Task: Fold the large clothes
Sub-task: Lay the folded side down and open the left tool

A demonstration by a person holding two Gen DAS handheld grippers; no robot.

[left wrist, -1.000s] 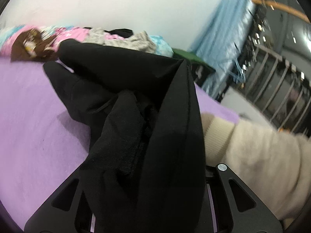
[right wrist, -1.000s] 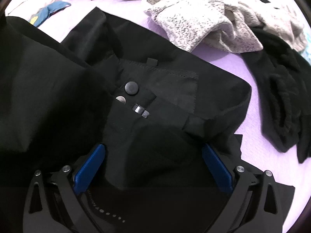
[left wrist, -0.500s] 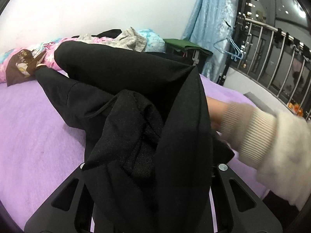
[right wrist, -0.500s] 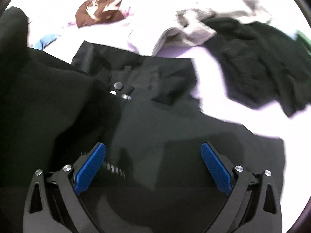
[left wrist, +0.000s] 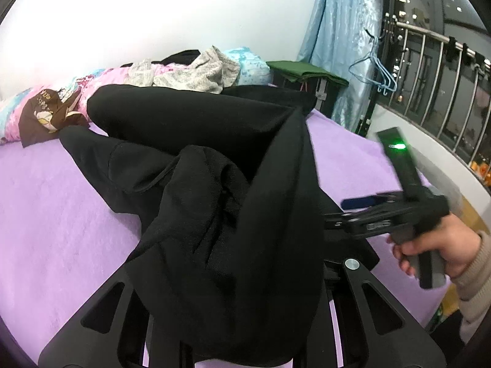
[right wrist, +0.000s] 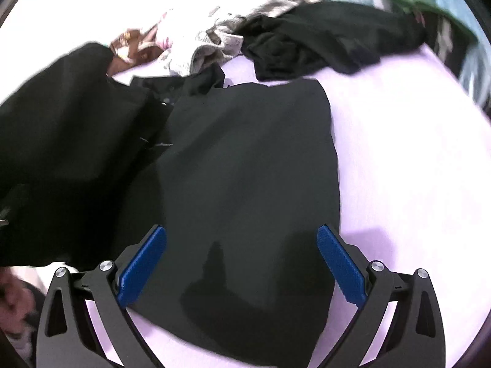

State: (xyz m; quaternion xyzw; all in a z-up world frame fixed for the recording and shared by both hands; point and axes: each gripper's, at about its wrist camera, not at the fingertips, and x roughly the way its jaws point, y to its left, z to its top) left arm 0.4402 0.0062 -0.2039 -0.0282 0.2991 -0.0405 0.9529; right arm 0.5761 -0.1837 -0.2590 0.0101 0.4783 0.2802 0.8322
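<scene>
A bed (left wrist: pixel 46 214) covered in a lilac fleece sheet fills most of both views, set against a plain white wall (left wrist: pixel 153 15). Beside it a light blue curtain (left wrist: pixel 343 30) hangs next to a dark window with a metal railing (left wrist: pixel 429 70), and two blue wire hangers (left wrist: pixel 377 70) dangle in front. A folded green cloth (left wrist: pixel 303 72) sits on a dark stand at the bed's corner.

Along the wall lies a heap of clothes: a speckled grey-white knit (left wrist: pixel 196 75), pink and turquoise floral bedding (left wrist: pixel 12 113), another black garment (right wrist: pixel 331 36), and a brown cloth (left wrist: pixel 46 113) with a cartoon print and pale lettering too small to read.

The black trousers (left wrist: pixel 214 184) lie spread across the bed; one bunched part rises into the left hand-held gripper (left wrist: pixel 242 346), whose jaws are buried in the fabric and clamped on it. The flat part lies under the right hand-held gripper (right wrist: pixel 242 263), whose blue pads (right wrist: pixel 142 263) stand wide apart above the cloth, holding nothing. In the left view a hand (left wrist: pixel 438 248) in a cream sleeve holds that right tool, a green light glowing on it.
</scene>
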